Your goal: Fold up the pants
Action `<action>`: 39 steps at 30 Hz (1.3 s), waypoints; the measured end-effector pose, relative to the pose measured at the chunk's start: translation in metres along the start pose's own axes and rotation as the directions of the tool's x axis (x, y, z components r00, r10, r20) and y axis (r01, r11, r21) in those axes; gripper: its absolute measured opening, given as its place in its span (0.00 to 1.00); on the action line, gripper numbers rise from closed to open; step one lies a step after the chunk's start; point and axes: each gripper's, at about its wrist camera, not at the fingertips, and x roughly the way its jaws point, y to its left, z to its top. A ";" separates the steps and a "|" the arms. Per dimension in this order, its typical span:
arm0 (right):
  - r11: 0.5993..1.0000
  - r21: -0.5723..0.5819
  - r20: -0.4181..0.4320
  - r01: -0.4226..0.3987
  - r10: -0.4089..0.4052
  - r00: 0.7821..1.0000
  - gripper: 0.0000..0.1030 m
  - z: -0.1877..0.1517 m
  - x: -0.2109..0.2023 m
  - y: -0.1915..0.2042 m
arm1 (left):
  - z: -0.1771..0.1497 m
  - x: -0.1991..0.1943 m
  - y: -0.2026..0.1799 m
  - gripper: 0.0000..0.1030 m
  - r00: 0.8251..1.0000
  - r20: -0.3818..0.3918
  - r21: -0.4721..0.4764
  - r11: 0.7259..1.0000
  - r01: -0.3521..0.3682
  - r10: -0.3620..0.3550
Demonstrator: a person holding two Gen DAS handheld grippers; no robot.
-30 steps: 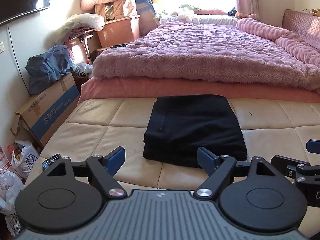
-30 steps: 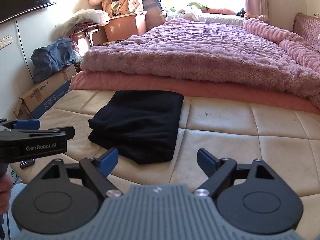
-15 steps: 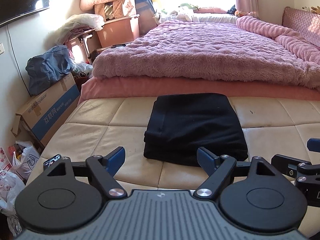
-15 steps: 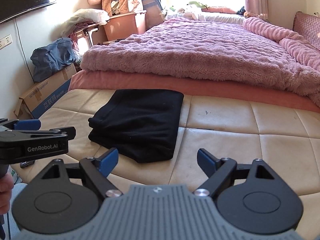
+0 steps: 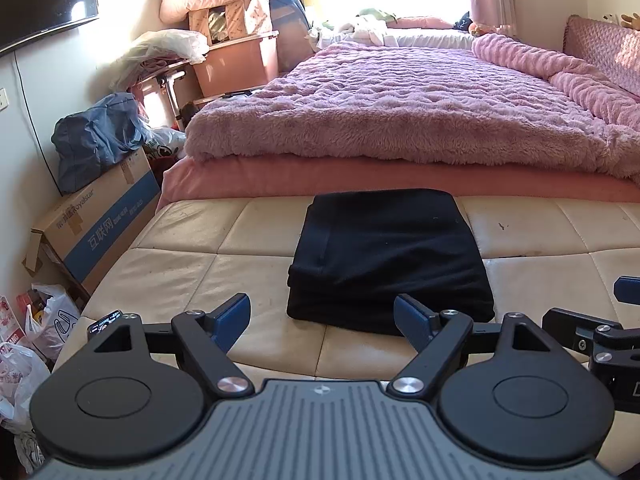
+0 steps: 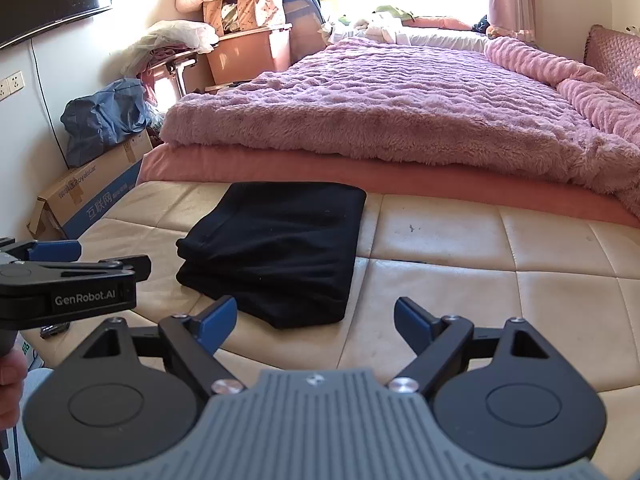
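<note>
Showing "GenRobot.AI": left claw (image 6: 76,256) casing

A cream, quilted leather bench (image 5: 192,276) with stitched square panels spans the near scene. Folded black pants (image 5: 384,252) lie flat on it, left of centre in the right view (image 6: 276,248), their far edge touching the pink mattress (image 5: 360,178) behind.
</note>
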 end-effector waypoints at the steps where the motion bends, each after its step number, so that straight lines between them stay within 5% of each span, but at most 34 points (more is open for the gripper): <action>1: 1.000 0.000 0.000 0.000 0.000 1.000 0.80 0.000 0.000 0.000 | 0.000 0.000 0.000 0.92 1.000 0.000 0.001 1.000 0.000 0.000; 39: 1.000 0.014 0.025 0.015 -0.015 1.000 0.80 0.000 -0.006 0.003 | 0.002 -0.003 0.000 0.92 1.000 0.007 0.003 1.000 0.001 -0.001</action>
